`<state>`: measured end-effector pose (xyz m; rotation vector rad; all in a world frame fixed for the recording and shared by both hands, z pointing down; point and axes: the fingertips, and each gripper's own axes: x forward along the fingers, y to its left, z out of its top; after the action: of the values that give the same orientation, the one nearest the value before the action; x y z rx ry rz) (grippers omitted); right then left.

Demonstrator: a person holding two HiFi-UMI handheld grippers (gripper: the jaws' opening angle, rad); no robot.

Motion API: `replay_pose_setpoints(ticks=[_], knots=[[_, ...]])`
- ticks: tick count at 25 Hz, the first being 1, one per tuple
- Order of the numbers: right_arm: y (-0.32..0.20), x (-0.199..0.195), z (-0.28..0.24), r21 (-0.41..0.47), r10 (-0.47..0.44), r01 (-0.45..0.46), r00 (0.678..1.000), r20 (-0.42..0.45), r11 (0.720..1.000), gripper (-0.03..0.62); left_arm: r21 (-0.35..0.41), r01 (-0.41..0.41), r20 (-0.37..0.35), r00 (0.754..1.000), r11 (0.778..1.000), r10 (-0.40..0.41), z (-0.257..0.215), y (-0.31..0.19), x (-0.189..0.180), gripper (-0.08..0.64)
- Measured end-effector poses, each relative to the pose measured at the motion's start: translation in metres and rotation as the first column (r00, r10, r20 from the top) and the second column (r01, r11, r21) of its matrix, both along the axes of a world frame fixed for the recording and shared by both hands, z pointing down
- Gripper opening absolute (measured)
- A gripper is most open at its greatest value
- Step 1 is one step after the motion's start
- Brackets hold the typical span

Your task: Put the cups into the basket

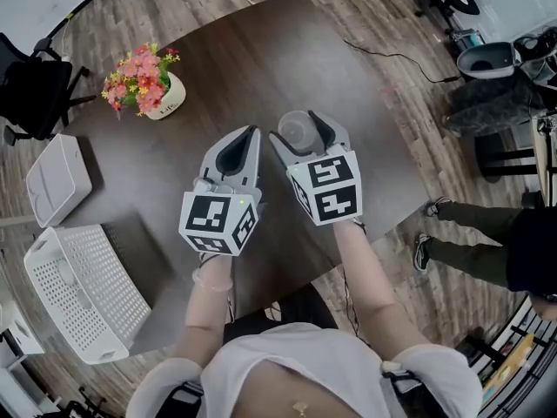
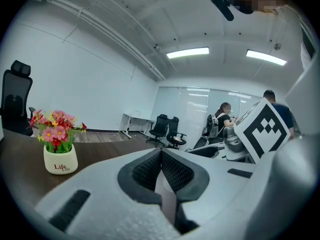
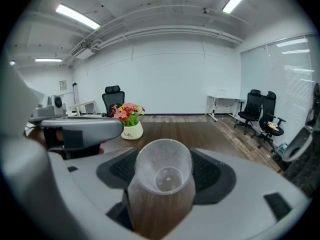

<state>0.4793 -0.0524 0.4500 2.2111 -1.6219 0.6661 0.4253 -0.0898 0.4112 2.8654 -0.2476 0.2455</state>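
Before you is the dark bench. The white basket is at its left edge, with nothing visible in it. Your left gripper has its jaws closed together on nothing. Your right gripper, just beside it, has its jaws closed on the clear cup, well apart from the basket. The flower pot stands farther back on the bench.

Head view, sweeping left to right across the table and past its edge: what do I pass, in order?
flat white box → flower pot → left gripper, shut and empty → right gripper closed on the clear cup → bystander's legs. The basket is left out: it overlaps the box and pot.
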Motion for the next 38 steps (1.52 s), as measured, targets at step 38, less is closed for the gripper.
replay_pose_setpoints(ticks=[38], knots=[[-0.052, -0.223, -0.088, 0.077, -0.399, 0.404, 0.914, -0.070, 0.912, 0.333, 0.076, 0.351, -0.084, 0.935, 0.933, -0.345, -0.089, -0.030, -0.228, 0.011]])
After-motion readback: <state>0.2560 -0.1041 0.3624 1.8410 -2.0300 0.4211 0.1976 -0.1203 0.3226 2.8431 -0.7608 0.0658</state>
